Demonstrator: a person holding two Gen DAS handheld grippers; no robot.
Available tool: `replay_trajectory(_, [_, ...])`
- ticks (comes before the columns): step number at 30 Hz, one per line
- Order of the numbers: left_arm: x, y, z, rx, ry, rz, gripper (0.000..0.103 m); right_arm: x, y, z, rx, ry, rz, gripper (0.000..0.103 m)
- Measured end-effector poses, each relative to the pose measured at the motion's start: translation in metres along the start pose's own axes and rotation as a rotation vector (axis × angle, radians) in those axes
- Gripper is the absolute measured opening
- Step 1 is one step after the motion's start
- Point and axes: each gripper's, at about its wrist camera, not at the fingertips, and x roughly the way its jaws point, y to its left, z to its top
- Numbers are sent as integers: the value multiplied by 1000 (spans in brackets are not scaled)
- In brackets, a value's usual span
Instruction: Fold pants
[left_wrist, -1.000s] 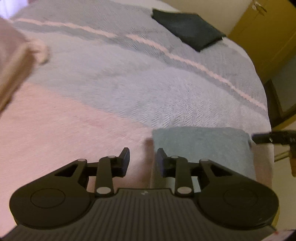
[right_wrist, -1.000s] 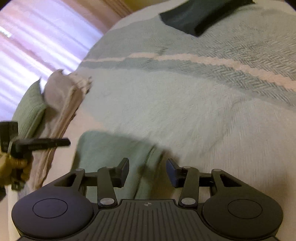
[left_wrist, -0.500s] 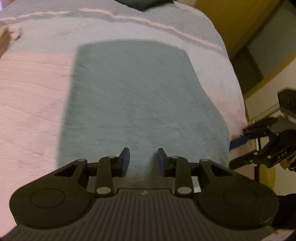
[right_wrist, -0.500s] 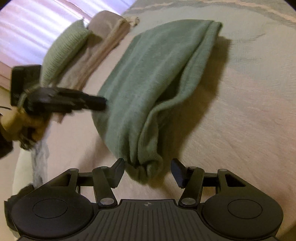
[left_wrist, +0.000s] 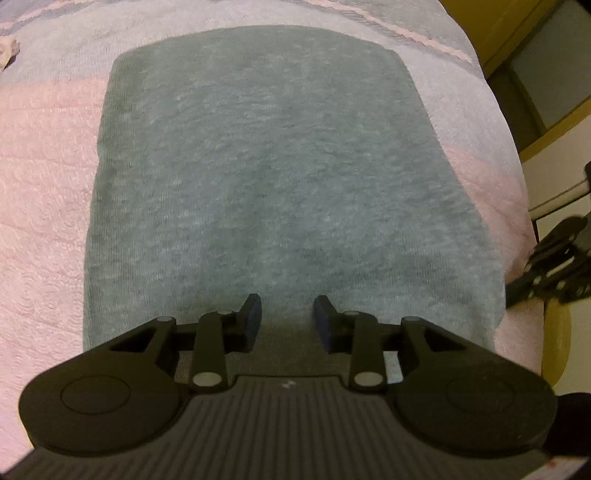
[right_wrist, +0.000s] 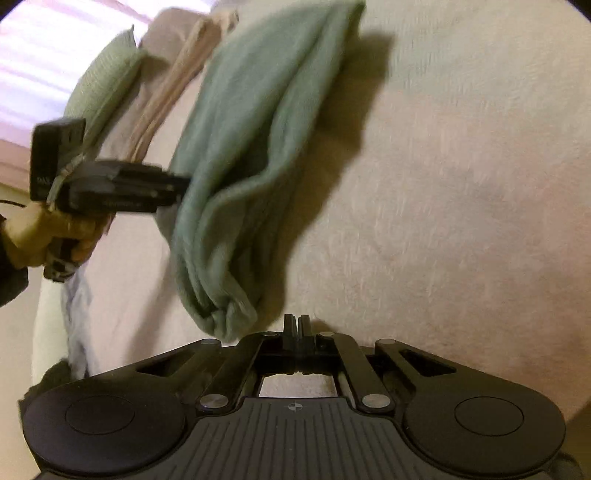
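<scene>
Folded green pants (left_wrist: 273, 177) lie on the pink bedspread (left_wrist: 40, 206); left gripper (left_wrist: 287, 317) over their near edge, fingers spread apart and empty; right gripper (right_wrist: 296, 325) beside them — fingers clenched together, empty

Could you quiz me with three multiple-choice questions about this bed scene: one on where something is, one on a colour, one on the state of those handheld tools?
1. Where do the folded pants lie?
A. on the bedspread
B. on the floor
C. on a chair

2. What colour are the pants?
A. bright red
B. grey-green
C. black

3. How do the jaws of the right gripper stand?
A. wide apart
B. clamped on the pants
C. closed on nothing

Answers:
1. A, the pink bedspread shows all round the pants in the left wrist view.
2. B, both views show muted grey-green cloth.
3. C, the jaws meet just beside the pants' near end, with no cloth between them; the left gripper is the one with jaws apart.
</scene>
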Motion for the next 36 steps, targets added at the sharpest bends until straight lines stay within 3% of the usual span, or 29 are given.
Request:
replay_trajectory(3, [-23, 3, -5, 5, -31, 6, 26, -21, 33, -1, -60, -72, -24, 1])
replay_trajectory(5, [-44, 11, -12, -14, -75, 12, 27, -25, 60, 3, -114, -132, 15, 7])
replay_trajectory(6, [-53, 16, -17, -34, -97, 7, 27, -21, 75, 4, -147, -157, 37, 20])
replay_trajectory(7, [-60, 21, -23, -51, -115, 5, 27, -13, 88, 7, -180, -169, 54, 40])
replay_trajectory(8, [-63, 26, -28, -63, -127, 7, 27, -6, 94, 10, -207, -172, 67, 47])
replay_trajectory(12, [-31, 40, -41, -43, -71, 50, 30, 45, 83, 13, -242, -110, -27, 47])
replay_trajectory(13, [-20, 44, -44, -45, -72, 40, 31, 47, 68, 10, -209, -94, -49, 32])
replay_trajectory(14, [-12, 51, -46, -66, -80, 19, 32, 44, 50, 5, -175, -92, -61, 25])
replay_trajectory(16, [-3, 59, -47, -104, -104, 0, 33, 37, 27, -3, -109, -74, -150, 42])
replay_trajectory(18, [0, 63, -45, -119, -116, -11, 34, 25, 16, -11, -44, -83, -159, 42])
replay_trajectory(21, [-12, 60, -44, -92, -119, -2, 32, 5, 42, -16, -98, -119, -217, 43])
replay_trajectory(24, [-39, 57, -51, -43, -141, 28, 32, -7, 90, -20, -244, -171, -263, 46])
replay_trajectory(27, [-64, 52, -66, 10, -172, 80, 37, 18, 150, -34, -451, -185, -283, 67])
replay_trajectory(31, [-72, 44, -85, 103, -187, 145, 44, 87, 196, -55, -779, -108, -352, 69])
replay_trajectory(36, [-69, 38, -116, 147, -195, 178, 49, 168, 198, -78, -1202, -14, -593, 68])
